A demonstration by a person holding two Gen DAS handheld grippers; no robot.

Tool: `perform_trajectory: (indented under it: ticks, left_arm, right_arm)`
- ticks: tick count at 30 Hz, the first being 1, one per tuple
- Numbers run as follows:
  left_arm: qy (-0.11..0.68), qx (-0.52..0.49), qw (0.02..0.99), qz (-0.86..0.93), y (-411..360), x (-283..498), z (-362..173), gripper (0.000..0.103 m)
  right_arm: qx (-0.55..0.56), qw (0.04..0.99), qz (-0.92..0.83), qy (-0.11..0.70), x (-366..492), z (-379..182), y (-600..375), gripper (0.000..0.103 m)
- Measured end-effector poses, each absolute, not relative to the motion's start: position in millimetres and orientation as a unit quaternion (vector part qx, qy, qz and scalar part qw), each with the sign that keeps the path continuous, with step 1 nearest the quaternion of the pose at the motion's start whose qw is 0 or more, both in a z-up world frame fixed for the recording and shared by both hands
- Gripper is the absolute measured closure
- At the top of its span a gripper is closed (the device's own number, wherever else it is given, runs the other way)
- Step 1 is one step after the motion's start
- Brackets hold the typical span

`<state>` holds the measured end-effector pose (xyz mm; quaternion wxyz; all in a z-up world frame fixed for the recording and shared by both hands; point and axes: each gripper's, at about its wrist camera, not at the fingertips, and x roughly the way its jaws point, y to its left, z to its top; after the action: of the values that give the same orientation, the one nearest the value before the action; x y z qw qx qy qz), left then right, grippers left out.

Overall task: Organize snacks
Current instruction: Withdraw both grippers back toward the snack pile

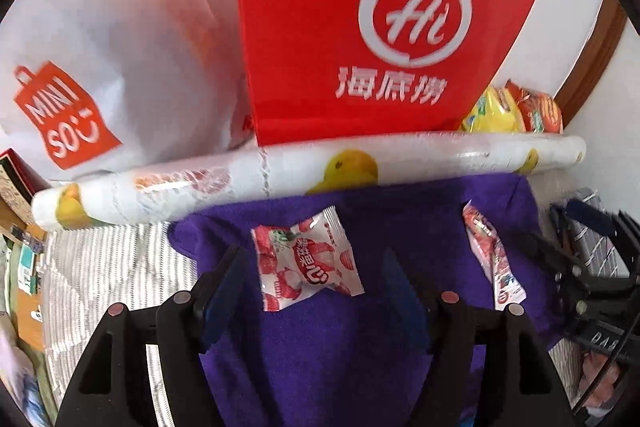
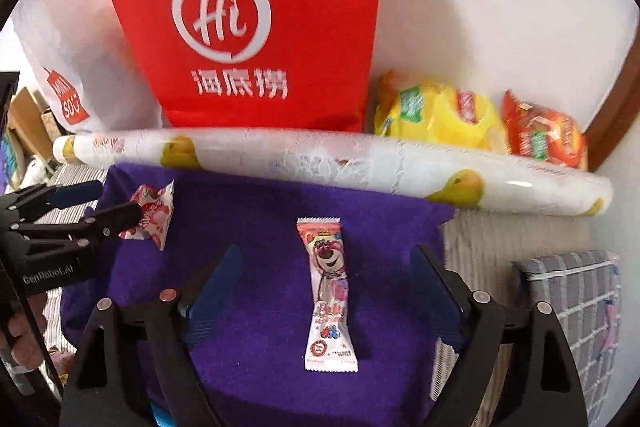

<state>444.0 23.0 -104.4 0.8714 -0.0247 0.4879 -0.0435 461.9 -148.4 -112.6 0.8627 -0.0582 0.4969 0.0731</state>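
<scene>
A pink lychee candy packet (image 1: 308, 263) lies on a purple cloth (image 1: 320, 339); it also shows in the right wrist view (image 2: 154, 215). My left gripper (image 1: 312, 271) is open with the packet between its fingers, just above the cloth. A long pink bear-print snack stick (image 2: 330, 295) lies on the purple cloth (image 2: 260, 307); it also shows in the left wrist view (image 1: 494, 259). My right gripper (image 2: 326, 291) is open and straddles the stick without touching it.
A red Haidilao paper bag (image 2: 248, 27) and a white Miniso bag (image 1: 100, 67) stand against the wall. A rolled duck-print sheet (image 2: 320, 159) lies behind the cloth. Yellow and orange snack bags (image 2: 480, 119) sit at the back right. A checked cloth (image 2: 576, 299) lies at right.
</scene>
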Motion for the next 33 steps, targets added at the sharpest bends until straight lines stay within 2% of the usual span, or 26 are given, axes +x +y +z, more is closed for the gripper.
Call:
perform_trajectory:
  ticks: [11,13,17,23,28,33]
  left_arm:
    - [0.425,-0.030,0.903,-0.058,26,405,-46,0.034]
    - [0.434,-0.031,0.899,-0.057,30,395,-36,0.034]
    - [0.415,-0.028,0.904,-0.092,22,370,-17,0.034]
    - [0.427,-0.034,0.897,-0.104,27,327,-9,0.034]
    - [0.433,-0.031,0.896,-0.096,35,289,-13,0.034]
    - [0.436,-0.047,0.895,-0.083,53,251,-17,0.034]
  right_arm:
    - [-0.065,0.882,0.076,0.461,378,-76,-149,0.016]
    - [-0.064,0.882,0.075,0.460,361,-70,-151,0.016]
    - [-0.034,0.875,0.083,0.475,327,-63,-159,0.016]
    - [0.026,0.868,0.096,0.486,281,-65,-176,0.017]
    - [0.034,0.864,0.076,0.497,254,-75,-180,0.029]
    - [0.040,0.861,0.084,0.500,225,-83,-178,0.030]
